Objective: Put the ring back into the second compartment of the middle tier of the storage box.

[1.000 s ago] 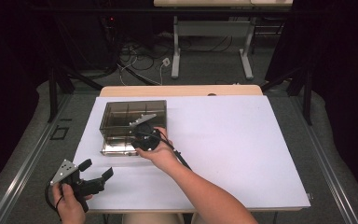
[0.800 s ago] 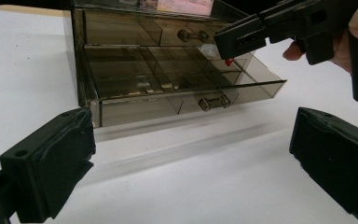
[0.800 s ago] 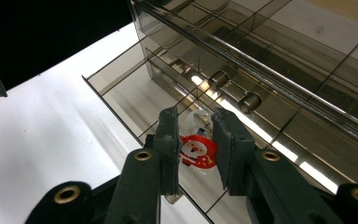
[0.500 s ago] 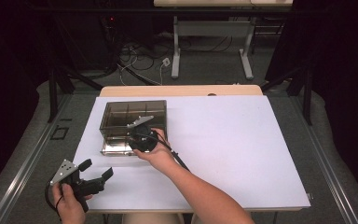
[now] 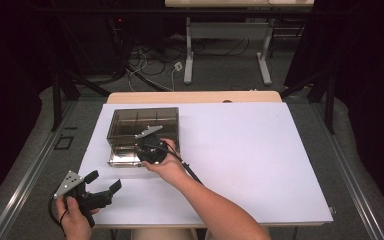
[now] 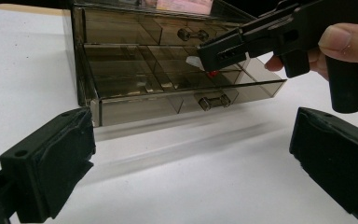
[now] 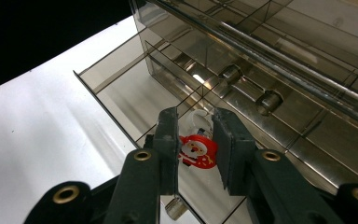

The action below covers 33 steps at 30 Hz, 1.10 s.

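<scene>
My right gripper point(image 5: 147, 150) is down over the pulled-out bottom drawer point(image 6: 186, 95) of the smoky see-through drawer box point(image 5: 142, 122), at the near edge of the box on the left half of the white table top point(image 5: 250, 155). In the right gripper view its jaws stand close together with a small red and white Santa figure point(image 7: 196, 151) right between them. The pads sit at its two sides, and the jaws are as close as they go, so I call it a pinch on the figure.

The Santa figure hangs just over a compartment at the front of the open drawer, near the drawer's own little handle point(image 6: 210, 100). From my left gripper view I catch a red speck point(image 6: 212, 73) of it under the tips of the right gripper point(image 6: 223, 53), along with a pale bit just beside it that I can't make out.

The drawer above is pushed in, its handle point(image 6: 192, 34) showing through the tinted front.

My left gripper point(image 5: 102, 192) is at the near left corner of the table, well apart from the box. Its jaws are spread wide, one at each lower corner of its own view, nothing between them but bare white surface. My left hand point(image 5: 75, 220) grips its handle at the table's near edge.
</scene>
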{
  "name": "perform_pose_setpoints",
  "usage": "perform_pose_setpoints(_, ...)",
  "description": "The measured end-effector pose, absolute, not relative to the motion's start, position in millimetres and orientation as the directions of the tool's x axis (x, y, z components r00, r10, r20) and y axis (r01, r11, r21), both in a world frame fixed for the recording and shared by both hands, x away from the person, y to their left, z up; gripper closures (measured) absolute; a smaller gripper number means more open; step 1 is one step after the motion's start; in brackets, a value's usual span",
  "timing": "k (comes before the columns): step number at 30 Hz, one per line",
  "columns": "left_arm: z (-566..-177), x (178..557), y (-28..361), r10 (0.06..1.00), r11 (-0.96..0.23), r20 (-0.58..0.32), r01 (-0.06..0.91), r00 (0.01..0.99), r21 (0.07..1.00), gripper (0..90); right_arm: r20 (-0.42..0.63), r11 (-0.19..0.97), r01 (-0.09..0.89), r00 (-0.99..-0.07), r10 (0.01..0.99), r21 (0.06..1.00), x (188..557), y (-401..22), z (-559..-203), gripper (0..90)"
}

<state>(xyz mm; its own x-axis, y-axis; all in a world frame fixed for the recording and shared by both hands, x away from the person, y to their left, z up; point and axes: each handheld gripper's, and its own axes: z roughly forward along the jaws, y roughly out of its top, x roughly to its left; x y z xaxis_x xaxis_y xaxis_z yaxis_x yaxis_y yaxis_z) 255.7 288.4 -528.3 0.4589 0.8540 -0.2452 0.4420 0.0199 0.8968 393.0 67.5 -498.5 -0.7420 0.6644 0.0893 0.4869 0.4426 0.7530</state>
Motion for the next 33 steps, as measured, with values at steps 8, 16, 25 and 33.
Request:
perform_pose_setpoints(8, -528.3, 255.7, 288.4, 0.854, 0.018, -0.244, 0.442, 0.46, 0.897, 0.2, 0.079, 0.45, 0.483, -0.742, 0.666, 0.752, 394.1, 68.5, -501.1, 71.9)
perform_pose_setpoints(16, -528.5, 256.2, 287.8, 0.853, 0.02, -0.246, 0.441, 0.461, 0.897, 0.1, 0.079, 0.44, 0.477, -0.741, 0.666, 0.761, 394.3, 68.4, -502.3, 70.5)
perform_pose_setpoints(25, -529.0, 257.3, 287.1, 0.852, 0.024, -0.25, 0.441, 0.461, 0.897, 0.2, 0.099, 0.433, 0.482, -0.746, 0.658, 0.762, 393.3, 65.4, -499.0, 62.5)
perform_pose_setpoints(33, -529.9, 258.0, 287.0, 0.853, 0.022, -0.25, 0.449, 0.458, 0.894, 0.1, 0.107, 0.415, 0.475, -0.748, 0.655, 0.776, 395.5, 61.5, -497.7, 57.7)
